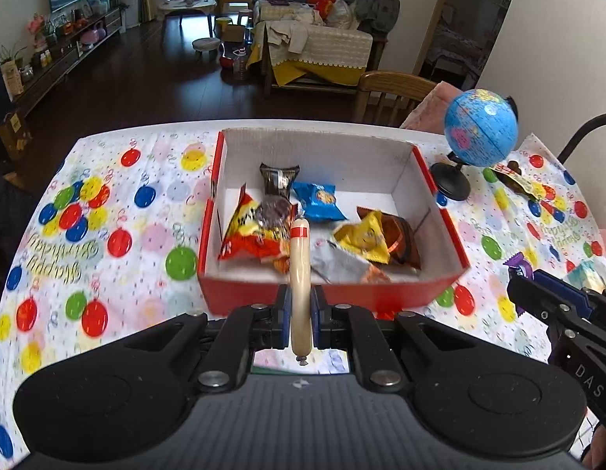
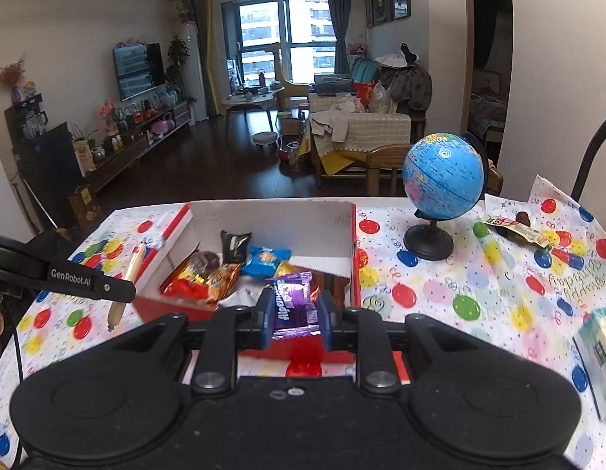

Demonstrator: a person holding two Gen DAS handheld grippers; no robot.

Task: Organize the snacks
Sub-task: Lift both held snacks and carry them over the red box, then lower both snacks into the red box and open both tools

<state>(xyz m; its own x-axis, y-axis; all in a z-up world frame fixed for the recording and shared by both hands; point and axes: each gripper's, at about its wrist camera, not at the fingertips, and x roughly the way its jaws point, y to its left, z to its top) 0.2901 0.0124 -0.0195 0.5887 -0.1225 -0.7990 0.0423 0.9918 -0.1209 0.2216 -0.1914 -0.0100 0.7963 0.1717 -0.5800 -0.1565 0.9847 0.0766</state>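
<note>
We've got the left gripper clamped on a sausage stick, pale w/ a red band near its far end, held lengthwise btwn the blue pads so it sticks out both ways. It hangs just at the near wall of the red cardboard box, tip over the snacks inside. In the right wrist view the right gripper is closed on a purple Alpenliebe candy pack, also at the box's near edge. Inside the box we see a red-yellow snack bag, a blue packet, a dark brown wrapper, a yellow packet and a silver-grey one. Box sits on a balloon-print tablecloth. To its right stands a small globe on a black base, w/ another wrapped snack just beyond it. A pale green-white pack lies at the cloth's right edge.
</note>
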